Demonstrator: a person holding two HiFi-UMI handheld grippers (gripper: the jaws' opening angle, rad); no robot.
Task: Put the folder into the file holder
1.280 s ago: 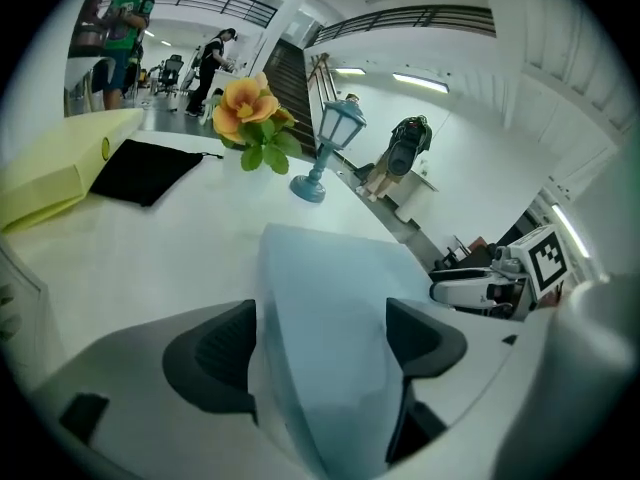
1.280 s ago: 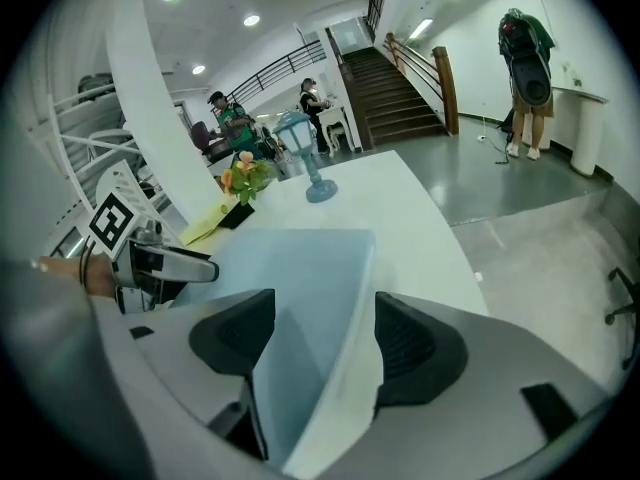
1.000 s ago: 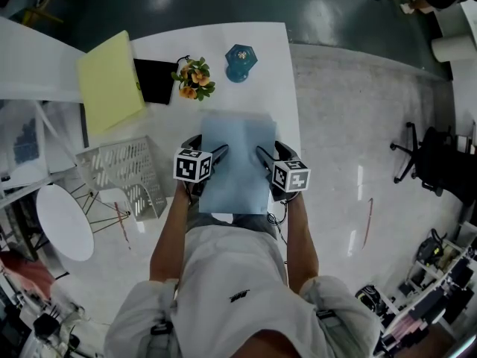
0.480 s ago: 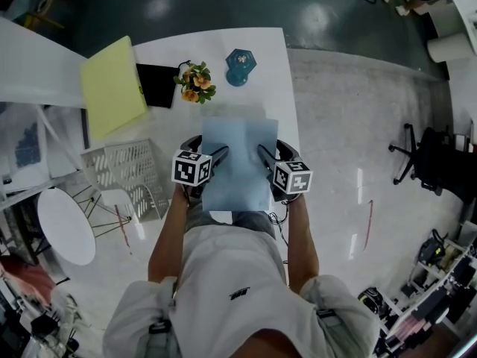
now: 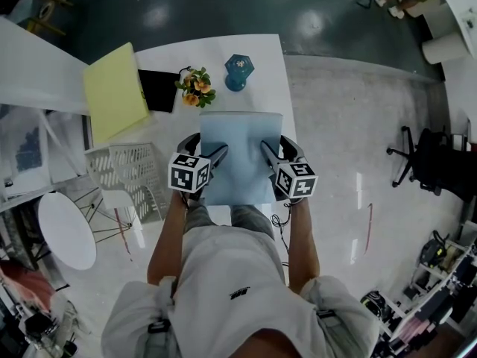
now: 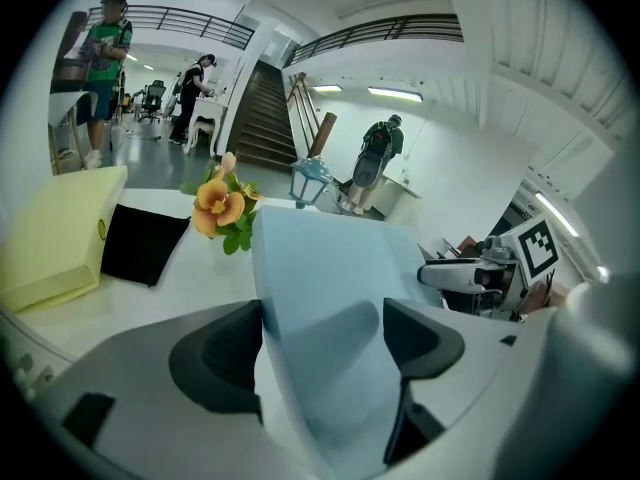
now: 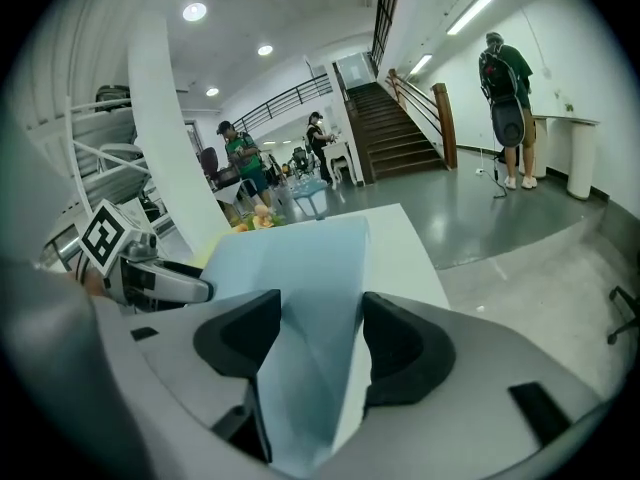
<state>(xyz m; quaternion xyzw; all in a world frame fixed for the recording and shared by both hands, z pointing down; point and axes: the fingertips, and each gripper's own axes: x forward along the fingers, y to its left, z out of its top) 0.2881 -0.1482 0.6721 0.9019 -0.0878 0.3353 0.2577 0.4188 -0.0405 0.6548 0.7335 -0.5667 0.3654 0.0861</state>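
Observation:
A light blue folder hangs above the near end of the white table, clear of its top. My left gripper holds the folder's left edge and my right gripper holds its right edge. In the left gripper view the folder runs bowed between the dark pads. It also fills the gap between the pads in the right gripper view, as the folder. Both pairs of jaws have just been closing with the folder between them. A white mesh rack stands off the table's left side.
On the far part of the table lie a yellow folder, a black pad, a small pot of orange flowers and a teal lantern. A round white stool is at the left, a black office chair at the right.
Both grippers have risen together with the blue folder, which now looks larger and nearer the camera. Its far edge now reaches toward the flowers.

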